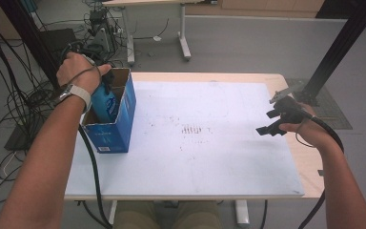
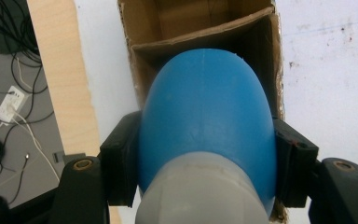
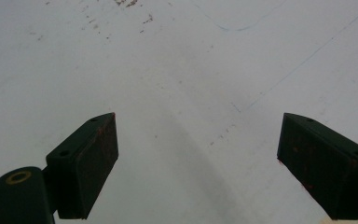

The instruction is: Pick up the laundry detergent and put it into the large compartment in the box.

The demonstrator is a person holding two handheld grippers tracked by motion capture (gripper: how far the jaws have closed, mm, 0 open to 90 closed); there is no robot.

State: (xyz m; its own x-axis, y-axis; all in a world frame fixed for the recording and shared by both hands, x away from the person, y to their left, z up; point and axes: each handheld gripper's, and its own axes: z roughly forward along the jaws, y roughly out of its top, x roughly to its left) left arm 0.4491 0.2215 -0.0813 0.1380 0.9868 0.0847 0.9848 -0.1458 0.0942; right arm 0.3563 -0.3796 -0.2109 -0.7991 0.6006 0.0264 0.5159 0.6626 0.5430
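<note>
Gripping a blue bottle point(image 2: 205, 126) from both sides, the left gripper point(image 2: 205, 163) has its black pads point(image 2: 121, 168) pressed flat against the bottle's rounded body just above a grey band near the bottom of the left gripper view. The bottle hangs over, and partly inside, the open top of a blue cardboard box point(image 1: 124, 114) that stands near the left edge of the white board point(image 1: 209, 157) on the table. In the high view the left hand point(image 1: 78, 71) sits above the box with the bottle's blue body point(image 1: 104, 102) showing inside it. A white label low on the box's front is too small to read. The right gripper point(image 3: 198, 163) hovers over bare white board, jaws spread wide apart with nothing between them; in the high view it point(image 1: 279, 119) sits near the board's right edge, well apart from the box.
</note>
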